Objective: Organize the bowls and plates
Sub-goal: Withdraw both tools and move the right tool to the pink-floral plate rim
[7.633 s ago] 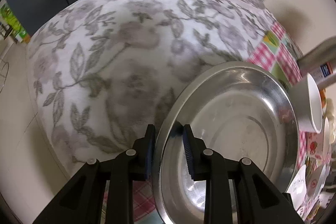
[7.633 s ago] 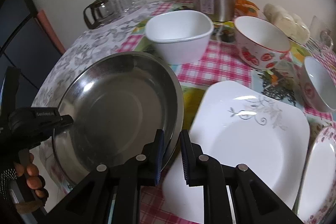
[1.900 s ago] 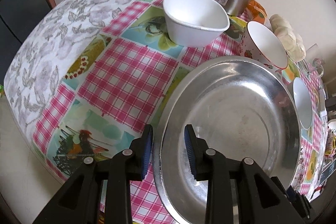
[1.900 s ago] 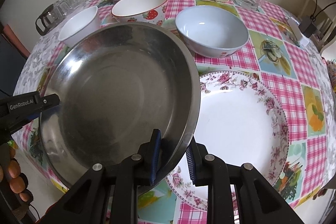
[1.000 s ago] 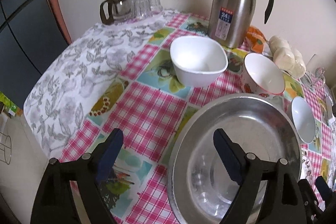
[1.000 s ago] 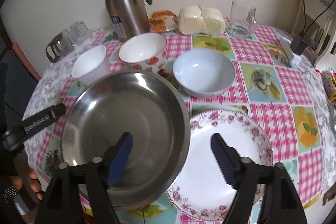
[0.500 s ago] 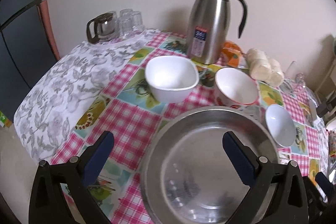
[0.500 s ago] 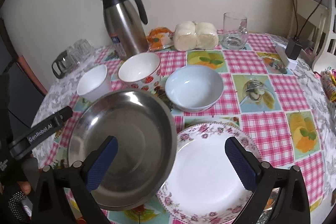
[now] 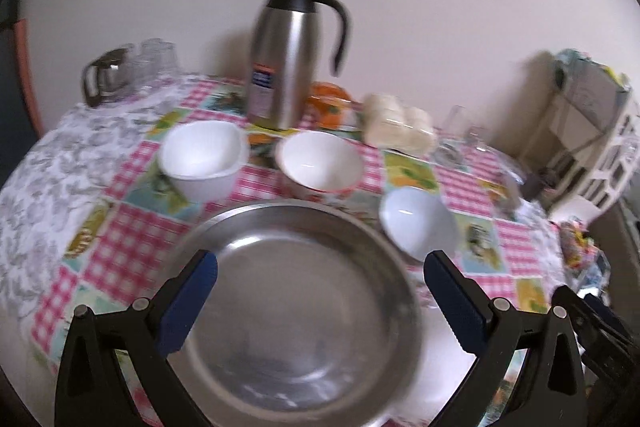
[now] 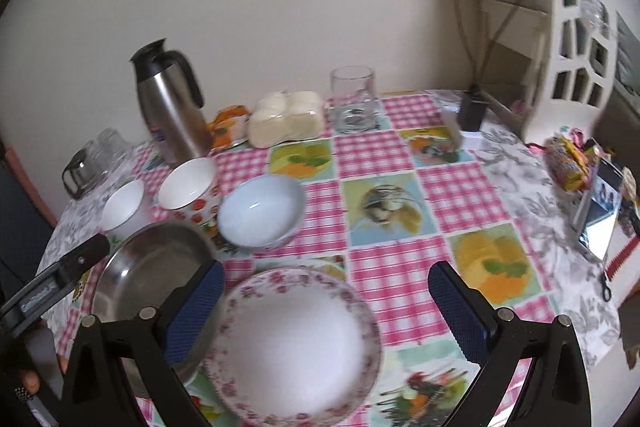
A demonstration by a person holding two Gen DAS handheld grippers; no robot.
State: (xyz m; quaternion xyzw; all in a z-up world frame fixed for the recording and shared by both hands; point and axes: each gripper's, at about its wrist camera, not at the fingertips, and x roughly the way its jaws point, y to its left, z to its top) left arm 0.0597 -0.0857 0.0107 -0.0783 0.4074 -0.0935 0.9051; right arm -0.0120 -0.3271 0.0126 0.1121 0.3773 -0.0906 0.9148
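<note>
The wide round stainless-steel plate (image 9: 296,311) lies flat on the checked tabletop (image 10: 400,267) just beside the white floral-rimmed plate (image 10: 296,347), probably grouped together. Both the left gripper (image 9: 320,291) and right gripper (image 10: 326,299) have fingers spread fully, holding nothing.

Left wrist view blurred throughout; label on the steel jug (image 9: 291,51) unreadable. Near rim of the steel pan (image 9: 296,311) is cut off by the lower edge. In the right wrist view, a black gripper finger hides the floral plate's (image 10: 296,343) left rim; glassware (image 10: 90,163) at far left indistinct.
</note>
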